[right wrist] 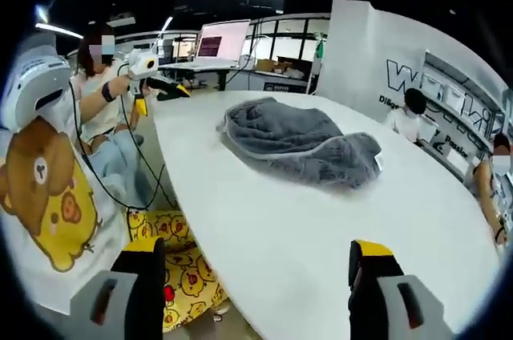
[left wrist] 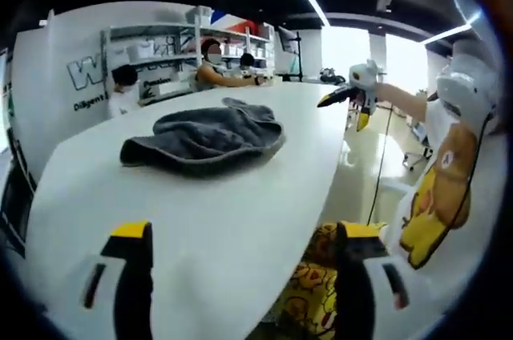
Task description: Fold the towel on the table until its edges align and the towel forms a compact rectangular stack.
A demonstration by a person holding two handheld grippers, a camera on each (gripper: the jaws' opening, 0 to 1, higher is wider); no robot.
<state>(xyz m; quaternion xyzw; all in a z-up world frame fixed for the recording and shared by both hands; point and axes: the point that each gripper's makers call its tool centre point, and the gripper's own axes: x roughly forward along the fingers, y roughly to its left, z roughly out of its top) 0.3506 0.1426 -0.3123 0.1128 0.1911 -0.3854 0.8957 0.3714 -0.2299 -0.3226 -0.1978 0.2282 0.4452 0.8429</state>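
**Towel still bunched up, folding not started**

The grey towel (left wrist: 204, 141) is seen crumpled mid-tabletop (left wrist: 192, 228), at about 12 o'clock from the left gripper (left wrist: 240, 276). The right gripper (right wrist: 260, 292) is held back at the near edge, towel around 12 o'clock. Both sets of fingers are spread apart, nothing gripped. Judged as the approach step; next, an edge probably has to be found and the towel spread flat.

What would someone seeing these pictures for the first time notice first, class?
A crumpled grey towel lies in a heap near the middle of the white table, not yet folded. The left gripper and the right gripper stand open at the table's near edge, well short of the towel. Beside the table, a person's bear-print shirt also catches the eye.
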